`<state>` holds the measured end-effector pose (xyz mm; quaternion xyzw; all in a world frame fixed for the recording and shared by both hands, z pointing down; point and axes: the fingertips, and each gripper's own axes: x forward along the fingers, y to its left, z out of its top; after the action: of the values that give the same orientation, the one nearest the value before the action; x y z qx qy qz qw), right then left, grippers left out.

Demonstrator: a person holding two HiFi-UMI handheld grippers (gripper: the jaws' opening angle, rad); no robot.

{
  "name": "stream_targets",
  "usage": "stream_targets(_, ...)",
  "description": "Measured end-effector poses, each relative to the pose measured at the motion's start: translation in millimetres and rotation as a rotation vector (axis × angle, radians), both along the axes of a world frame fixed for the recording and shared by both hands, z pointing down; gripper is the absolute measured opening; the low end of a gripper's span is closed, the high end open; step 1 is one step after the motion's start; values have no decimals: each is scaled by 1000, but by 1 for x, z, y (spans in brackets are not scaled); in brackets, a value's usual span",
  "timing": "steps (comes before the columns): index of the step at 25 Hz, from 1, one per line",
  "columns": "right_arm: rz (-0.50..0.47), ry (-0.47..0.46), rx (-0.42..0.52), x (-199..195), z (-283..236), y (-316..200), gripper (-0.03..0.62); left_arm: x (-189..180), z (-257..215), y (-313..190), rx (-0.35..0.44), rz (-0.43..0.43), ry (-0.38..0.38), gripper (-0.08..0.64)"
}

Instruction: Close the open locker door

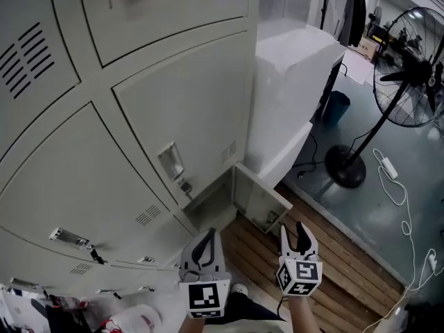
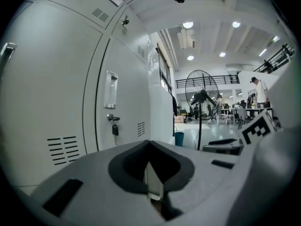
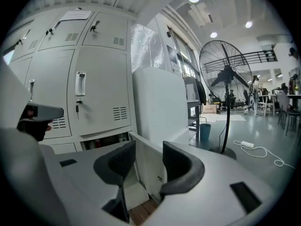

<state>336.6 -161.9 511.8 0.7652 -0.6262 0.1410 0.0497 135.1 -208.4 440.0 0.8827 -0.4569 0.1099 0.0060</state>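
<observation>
Both pointing toward open locker door: left hand-held gripper clenched empty, right hand-held gripper released; wooden floor lying below.

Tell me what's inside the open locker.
In the right gripper view, the open locker shows a dark strip with small items, one reddish; the right gripper covers the rest.

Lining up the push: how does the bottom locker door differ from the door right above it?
The bottom locker door stands swung open; the door above sits flush shut. The bottom locker door is shorter than the door above, which shows a handle and hanging key. Both are pale grey metal.
</observation>
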Motion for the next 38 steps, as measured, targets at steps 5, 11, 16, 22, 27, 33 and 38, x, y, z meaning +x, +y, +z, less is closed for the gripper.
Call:
stream_targets(5, -8, -5, -34, 13, 14, -3, 173, 23, 6, -8, -13, 43, -18, 0)
stream_targets(11, -9, -6, -58, 22, 28, -11, 173, 48, 14, -24, -52, 91, -16, 0)
stream_targets(16, 7, -7, -97, 34, 44, -24, 173, 64, 22, -43, -64, 147, -34, 0)
stream_targets(22, 1, -18, -118, 42, 61, -43, 173, 77, 33, -63, -97, 184, -43, 0)
stream_targets(27, 4, -32, -136, 49, 72, -55, 173, 83, 44, -75, -116, 210, -62, 0)
stream_targets(33, -20, -23, -143, 50, 79, -66, 172, 89, 53, -83, -133, 239, -77, 0)
stream_targets(38, -11, -35, -132, 50, 79, -64, 170, 90, 54, -85, -143, 240, -71, 0)
